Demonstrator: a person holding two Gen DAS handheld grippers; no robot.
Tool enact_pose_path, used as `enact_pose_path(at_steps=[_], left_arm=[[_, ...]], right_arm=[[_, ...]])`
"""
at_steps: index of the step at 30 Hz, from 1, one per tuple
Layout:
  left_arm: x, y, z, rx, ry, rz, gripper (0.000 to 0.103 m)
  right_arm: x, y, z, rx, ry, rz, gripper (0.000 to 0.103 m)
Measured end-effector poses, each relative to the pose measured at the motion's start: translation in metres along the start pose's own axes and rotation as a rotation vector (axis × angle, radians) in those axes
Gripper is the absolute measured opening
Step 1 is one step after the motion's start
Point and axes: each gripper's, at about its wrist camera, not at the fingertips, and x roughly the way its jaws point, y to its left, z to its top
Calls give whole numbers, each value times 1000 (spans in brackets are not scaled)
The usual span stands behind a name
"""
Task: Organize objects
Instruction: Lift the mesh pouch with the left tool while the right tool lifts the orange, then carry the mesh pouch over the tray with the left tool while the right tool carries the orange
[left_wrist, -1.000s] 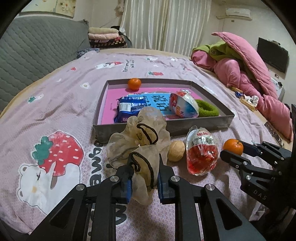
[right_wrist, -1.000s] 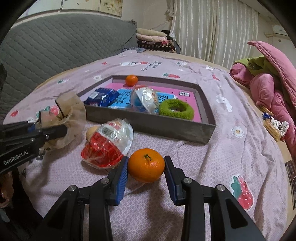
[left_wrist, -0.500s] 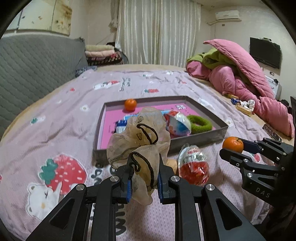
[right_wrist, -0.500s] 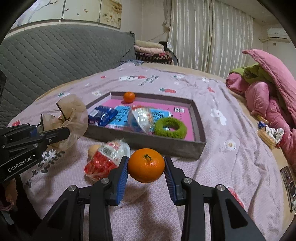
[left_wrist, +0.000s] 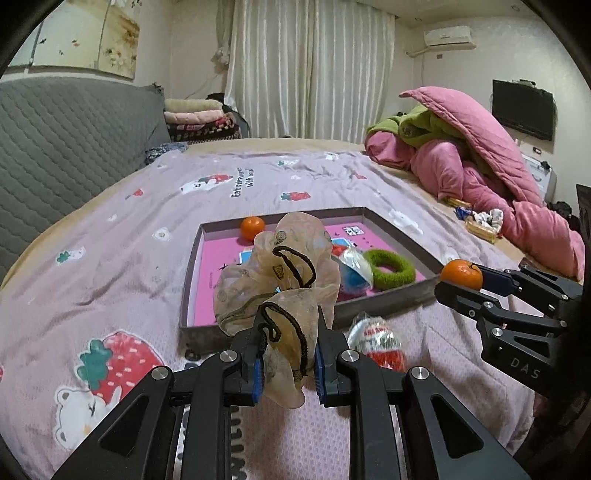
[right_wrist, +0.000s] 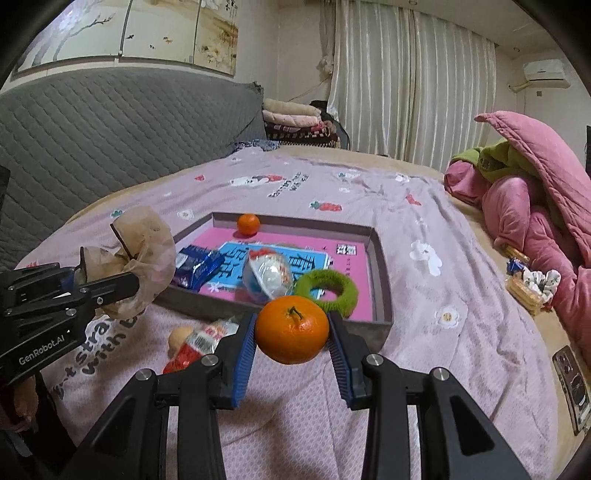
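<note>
Scrunchie (left_wrist: 280, 291), clamped in the left gripper (left_wrist: 289, 371), hides half the tray (left_wrist: 400, 236); right gripper (right_wrist: 291, 356) pinches a tangerine (right_wrist: 291, 329) covering the green ring's (right_wrist: 338, 290) edge.

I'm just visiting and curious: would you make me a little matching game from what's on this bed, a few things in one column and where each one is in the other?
Things:
1. sheer beige scrunchie
2. stemmed orange mandarin
3. fuzzy green ring
4. red-and-white wrapped egg

Places:
A. lying in the grey tray
B. clamped in the right gripper
C. on the bedspread, before the tray
D. clamped in the left gripper

Pairs: 1-D, 2-B, 3-A, 4-C
</note>
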Motion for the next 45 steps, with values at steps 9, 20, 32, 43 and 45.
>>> enact_pose_path(at_steps=[9,20,32,43,45], left_arm=[[15,7,14,-29,10,-9,21],[31,0,36,-6,-24,-11,21],[47,2,53,-13,-29,-30,21],[49,5,65,-16,-50,-49,21],[50,6,68,-21,-51,-56,21]], right_arm=[[2,-8,18,-2,-40,-25,38],[6,-12,24,-3,-53,-36,38],[10,-17,33,0,-69,-44,38],[16,-20,58,-29,-130,-70,38],[19,-22,61,-31,-132,-71,38]])
